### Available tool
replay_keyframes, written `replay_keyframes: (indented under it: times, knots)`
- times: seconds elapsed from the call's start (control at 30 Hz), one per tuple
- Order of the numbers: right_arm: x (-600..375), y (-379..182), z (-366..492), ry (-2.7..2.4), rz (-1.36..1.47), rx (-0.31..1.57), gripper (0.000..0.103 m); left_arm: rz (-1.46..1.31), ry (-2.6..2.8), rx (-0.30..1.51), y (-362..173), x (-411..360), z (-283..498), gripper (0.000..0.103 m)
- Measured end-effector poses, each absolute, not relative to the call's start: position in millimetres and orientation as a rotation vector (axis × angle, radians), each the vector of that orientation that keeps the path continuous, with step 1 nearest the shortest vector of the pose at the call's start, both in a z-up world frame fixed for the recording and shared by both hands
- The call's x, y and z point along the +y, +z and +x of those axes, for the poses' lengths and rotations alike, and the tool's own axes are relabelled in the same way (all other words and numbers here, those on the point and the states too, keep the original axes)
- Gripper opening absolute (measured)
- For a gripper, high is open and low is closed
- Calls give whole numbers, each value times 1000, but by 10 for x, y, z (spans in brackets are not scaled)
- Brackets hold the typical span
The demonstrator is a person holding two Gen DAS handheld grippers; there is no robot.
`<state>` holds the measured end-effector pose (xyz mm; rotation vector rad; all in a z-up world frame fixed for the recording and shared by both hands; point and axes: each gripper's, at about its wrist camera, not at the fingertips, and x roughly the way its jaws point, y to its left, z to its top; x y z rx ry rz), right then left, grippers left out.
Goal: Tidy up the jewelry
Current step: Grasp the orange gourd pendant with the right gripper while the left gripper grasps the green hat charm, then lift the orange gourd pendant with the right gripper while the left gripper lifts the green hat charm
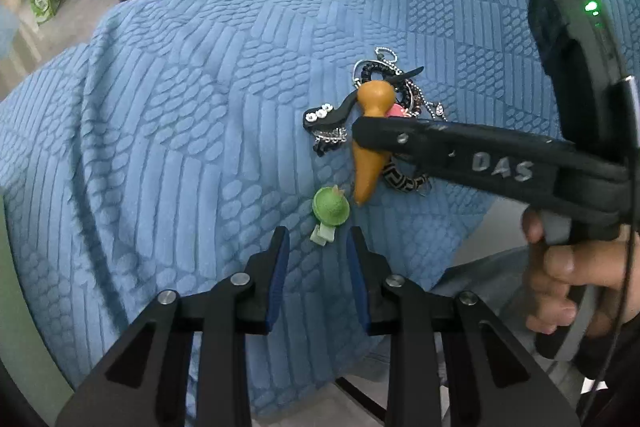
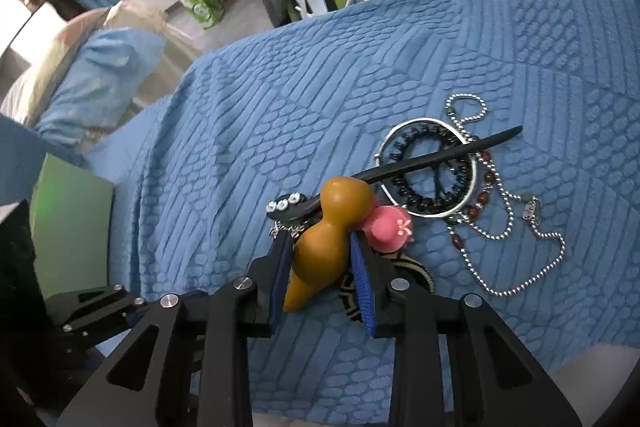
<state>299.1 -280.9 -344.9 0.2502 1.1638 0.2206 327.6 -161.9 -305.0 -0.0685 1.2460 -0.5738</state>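
Blue pads of the right claw (image 2: 322, 263) sit on either side of an orange gourd-shaped pendant (image 2: 320, 241), and they look closed on its narrow waist, with the bulb above and the pointed end hanging below the fingers. The pendant sits at the near edge of a jewelry heap on the blue quilted bedspread (image 2: 240, 131). A pink charm (image 2: 388, 229) touches its right side, a black hair stick (image 2: 400, 171) passes just behind its bulb, and a ball chain (image 2: 520, 267) trails off to the right. In the left view, the left claw (image 1: 318, 259) is open and empty, just short of a green charm (image 1: 330, 209) lying apart from the heap.

Judging by the grip, the step is pulling the pendant free. Lift straight up and slowly, so the stick and pink charm do not drag along. Keep the squeeze on the waist, since the smooth bulb could slip.
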Motion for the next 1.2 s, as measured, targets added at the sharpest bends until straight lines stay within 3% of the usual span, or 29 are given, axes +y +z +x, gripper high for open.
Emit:
replay_keyframes:
  times: [0.73,0.83,1.2]
  knots:
    - [-3154,-3007,2618,155,336,1115,28,173,-596,1132,-3114,-2053,3294,30]
    - [-3161,-2992,2574,149,340,1117,28,230,-571,1097,-3122,-2088,3229,25]
    - [-3105,-2927,2356,143,290,1141,28,39,-527,1123,-2835,-1823,3242,24]
